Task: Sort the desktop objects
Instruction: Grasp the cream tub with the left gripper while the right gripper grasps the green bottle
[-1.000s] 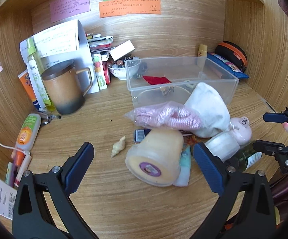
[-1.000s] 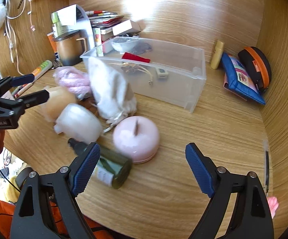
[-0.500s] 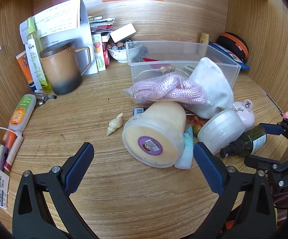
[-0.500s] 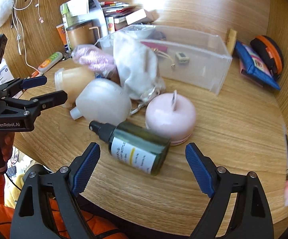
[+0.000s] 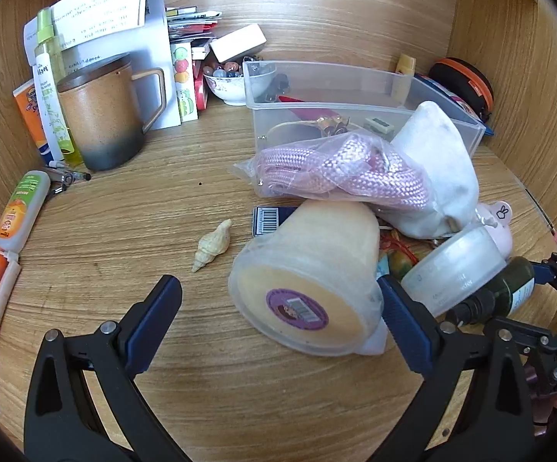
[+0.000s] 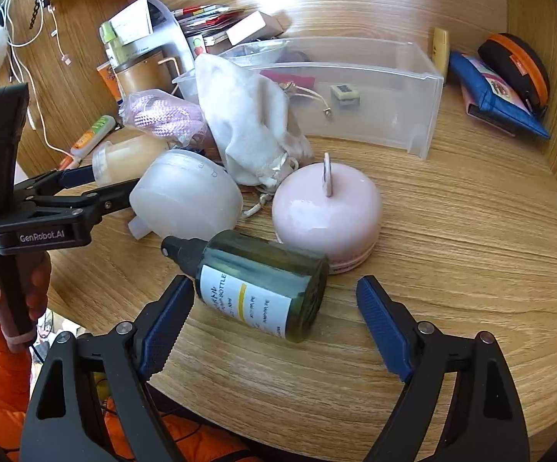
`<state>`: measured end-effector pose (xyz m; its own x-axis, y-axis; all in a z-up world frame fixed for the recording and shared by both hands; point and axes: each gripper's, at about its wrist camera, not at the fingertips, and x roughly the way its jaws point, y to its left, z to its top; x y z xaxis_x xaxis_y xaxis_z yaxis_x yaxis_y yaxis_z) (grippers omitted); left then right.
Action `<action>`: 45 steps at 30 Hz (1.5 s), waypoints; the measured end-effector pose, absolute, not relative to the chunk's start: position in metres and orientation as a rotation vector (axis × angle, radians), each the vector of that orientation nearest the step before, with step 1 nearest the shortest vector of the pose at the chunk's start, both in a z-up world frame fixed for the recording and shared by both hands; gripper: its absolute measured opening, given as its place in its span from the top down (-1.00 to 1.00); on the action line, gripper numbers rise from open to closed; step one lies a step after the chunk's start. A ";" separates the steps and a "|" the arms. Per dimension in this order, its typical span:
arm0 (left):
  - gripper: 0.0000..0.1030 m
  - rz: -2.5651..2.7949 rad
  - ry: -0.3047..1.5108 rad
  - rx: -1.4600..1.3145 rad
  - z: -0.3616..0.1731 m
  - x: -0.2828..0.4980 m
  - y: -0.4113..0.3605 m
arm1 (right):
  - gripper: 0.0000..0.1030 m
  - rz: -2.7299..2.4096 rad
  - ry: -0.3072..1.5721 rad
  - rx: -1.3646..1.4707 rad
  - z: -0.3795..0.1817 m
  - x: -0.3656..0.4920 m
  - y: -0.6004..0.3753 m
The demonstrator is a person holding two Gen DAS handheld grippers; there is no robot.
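A pile of objects lies on the wooden desk in front of a clear plastic bin (image 5: 355, 88) (image 6: 374, 88). A cream tub (image 5: 309, 273) lies on its side just ahead of my open left gripper (image 5: 278, 315). Behind it are a bagged pink rope (image 5: 340, 169), a white pouch (image 5: 436, 161) (image 6: 247, 123) and a white jar (image 5: 455, 269) (image 6: 186, 196). My open right gripper (image 6: 274, 323) straddles the base end of a dark green spray bottle (image 6: 255, 281) lying on its side. A pink round case (image 6: 324, 211) sits behind it.
A brown mug (image 5: 97, 111), tubes and papers stand at the back left. A small seashell (image 5: 213, 246) lies left of the tub. A blue pouch (image 6: 497, 92) and an orange-black case (image 6: 517, 65) sit at the back right. The desk's front edge is close.
Both grippers moved forward toward the pile. The tub now sits closer to the left jaws and the green bottle now lies between the right jaws. Both stay open.
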<state>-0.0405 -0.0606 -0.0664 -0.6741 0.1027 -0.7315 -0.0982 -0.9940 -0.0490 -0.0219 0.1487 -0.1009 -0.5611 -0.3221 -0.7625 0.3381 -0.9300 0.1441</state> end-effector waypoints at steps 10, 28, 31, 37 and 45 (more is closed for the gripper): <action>-0.97 2.790 -0.052 -1.181 -0.072 -0.048 -0.061 | -0.19 -2.513 0.130 1.178 -0.102 -0.018 0.141; -0.43 2.759 -0.094 -1.154 -0.073 -0.053 -0.053 | -0.19 -2.565 0.146 1.104 -0.079 -0.006 0.156; -0.42 2.765 -0.104 -1.151 -0.072 -0.050 -0.054 | -0.19 -2.577 0.130 1.092 -0.076 -0.005 0.161; -0.37 2.791 -0.125 -1.155 -0.070 -0.046 -0.062 | -0.19 -2.602 0.110 1.076 -0.071 -0.005 0.170; -0.34 2.843 -0.133 -1.092 -0.053 -0.038 -0.069 | -0.19 -2.617 0.061 1.062 -0.066 -0.008 0.179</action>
<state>-0.0380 -0.0695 -0.0534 -0.7394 0.1180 -0.6628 -0.0554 -0.9918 -0.1148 -0.0084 0.1794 -0.0660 -0.6746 -0.2723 -0.6861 0.3041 -0.9495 0.0779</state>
